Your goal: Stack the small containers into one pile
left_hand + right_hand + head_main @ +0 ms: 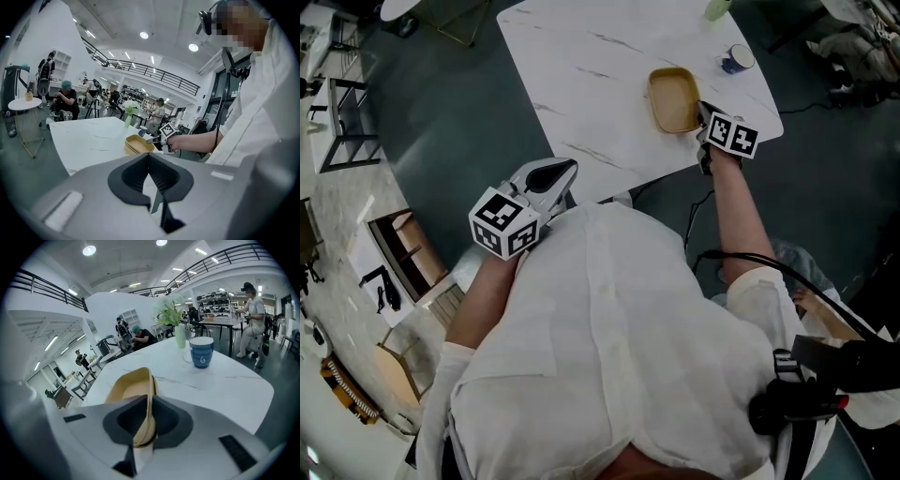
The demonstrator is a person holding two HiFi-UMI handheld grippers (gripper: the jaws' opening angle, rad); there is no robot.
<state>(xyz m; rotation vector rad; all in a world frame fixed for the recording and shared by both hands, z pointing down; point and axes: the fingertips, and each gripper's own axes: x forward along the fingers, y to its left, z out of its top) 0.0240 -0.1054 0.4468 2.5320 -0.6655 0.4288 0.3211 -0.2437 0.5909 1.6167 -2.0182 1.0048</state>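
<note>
1. The right gripper point(149, 404) has its jaws clamped on the near wall of a tan container point(127, 386). The thin rim stands upright between the two dark pads.
2. In the head view that container point(672, 97) sits near the right edge of the white marbled counter point(581, 84), with the right gripper point(702, 112) just at its near right corner.
3. From the left gripper view, the container point(137, 144) shows a layered side – possibly more than one tub nested together, though the view is too small to be sure.
4. The left gripper point(149, 159) has its jaws pressed together with nothing between them. It is held off the counter's near edge, well apart from the container, close to the person's white shirt point(619, 347).
5. A blue mug point(201, 351) stands on the counter beyond the container – apart from it – and a pale green vase with a leafy plant point(180, 340) stands just behind the mug.
</note>
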